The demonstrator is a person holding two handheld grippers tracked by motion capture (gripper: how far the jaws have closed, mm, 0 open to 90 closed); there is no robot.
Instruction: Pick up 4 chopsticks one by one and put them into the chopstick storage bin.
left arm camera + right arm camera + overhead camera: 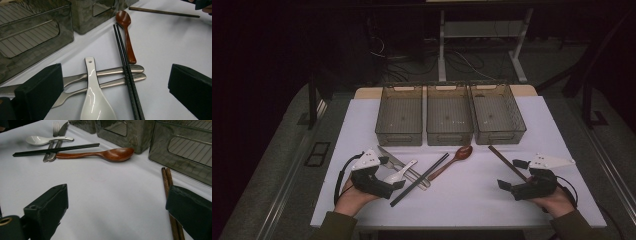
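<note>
While both hands sit low at the near edge of the white table (532, 125), the high view has the left gripper (384, 177) right beside the white ceramic spoon (399, 173), which lies across the metal fork and knife (399, 162), with the black chopsticks (419, 180) slanting over the same pile. Beyond it rests the wooden spoon (452, 160), its bowl close to the three clear bins (449, 115) lined up at the back. Over on the other side, the right gripper (512, 185) hovers just beside the brown chopsticks (507, 162). Now the left gripper view: jaws spread wide, nothing between them but the ceramic spoon (95, 97) lying on the table across two metal handles (112, 76), black chopsticks (128, 75) crossing them too, wooden spoon (127, 37) beyond. And the right gripper view: jaws wide apart, gripping nothing, the brown chopsticks (168, 190) running under the right-hand jaw, the wooden spoon (100, 154) farther out.
</note>
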